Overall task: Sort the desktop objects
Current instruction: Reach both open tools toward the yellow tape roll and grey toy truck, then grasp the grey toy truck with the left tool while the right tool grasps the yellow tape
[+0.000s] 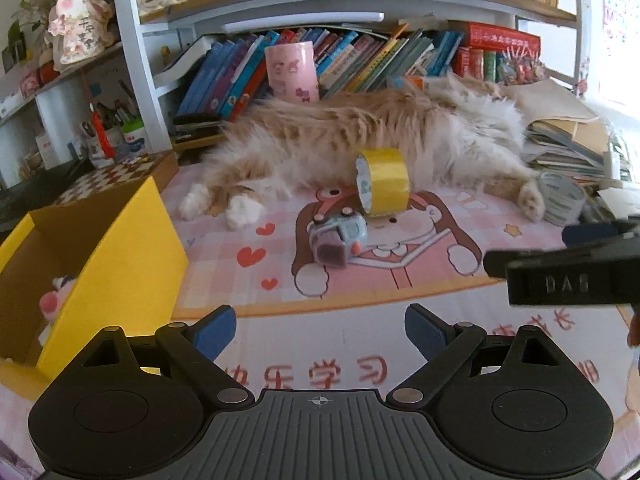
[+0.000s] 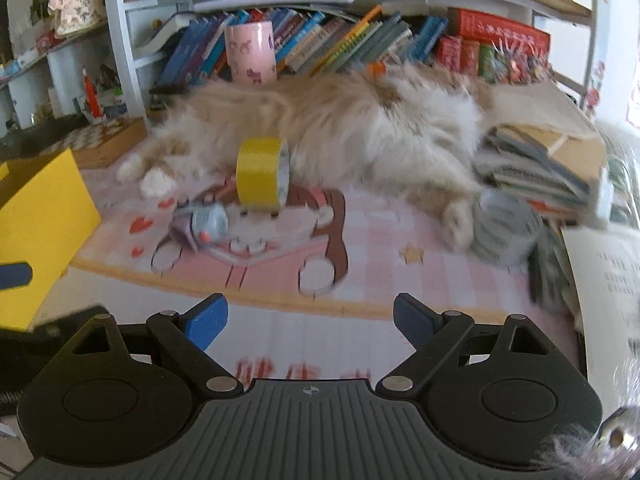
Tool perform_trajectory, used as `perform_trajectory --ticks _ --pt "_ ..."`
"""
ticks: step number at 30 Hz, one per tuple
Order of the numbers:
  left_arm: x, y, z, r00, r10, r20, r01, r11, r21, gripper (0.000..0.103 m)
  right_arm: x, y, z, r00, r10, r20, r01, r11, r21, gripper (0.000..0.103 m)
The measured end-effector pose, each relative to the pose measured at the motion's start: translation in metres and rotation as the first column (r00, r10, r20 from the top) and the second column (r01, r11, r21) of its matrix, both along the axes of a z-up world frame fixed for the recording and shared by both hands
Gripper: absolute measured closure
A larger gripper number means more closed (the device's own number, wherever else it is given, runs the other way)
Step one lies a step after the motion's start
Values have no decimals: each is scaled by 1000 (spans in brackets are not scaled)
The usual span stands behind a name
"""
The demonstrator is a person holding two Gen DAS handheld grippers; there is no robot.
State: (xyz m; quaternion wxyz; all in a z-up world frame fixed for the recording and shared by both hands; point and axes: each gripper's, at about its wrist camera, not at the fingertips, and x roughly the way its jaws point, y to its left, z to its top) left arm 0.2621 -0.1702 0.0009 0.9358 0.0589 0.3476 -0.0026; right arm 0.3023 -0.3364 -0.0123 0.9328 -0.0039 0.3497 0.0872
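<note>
A yellow tape roll (image 1: 383, 181) (image 2: 262, 175) stands on edge on the pink desk mat (image 1: 248, 280), against the belly of a lying cat (image 1: 360, 132) (image 2: 340, 128). In front of it lies a small grey toy (image 1: 339, 240) (image 2: 206, 224). A grey tape roll (image 1: 560, 198) (image 2: 504, 228) sits by the cat's hind paw on the right. My left gripper (image 1: 320, 330) is open over the mat's near edge, empty. Empty too, my right gripper (image 2: 310, 322) stands open; one of its fingers (image 1: 560, 276) shows in the left wrist view.
An open yellow box (image 1: 108, 264) (image 2: 36, 216) with a pink plush inside stands at the left. A pink cup (image 1: 292, 70) (image 2: 250, 54) and leaning books (image 1: 380, 56) line the shelf behind the cat. Stacked books and papers (image 2: 544, 164) crowd the right.
</note>
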Motion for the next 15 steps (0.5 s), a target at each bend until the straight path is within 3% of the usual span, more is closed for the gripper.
perform_trajectory --ticks 10,15 --pt "55 -4 -25 999 29 -22 -28 1000 7 9 69 12 4 998 61 19 -61 998 19 14" --pt "83 -11 -44 999 39 -14 -38 998 59 9 102 26 1 995 94 25 -94 995 24 14"
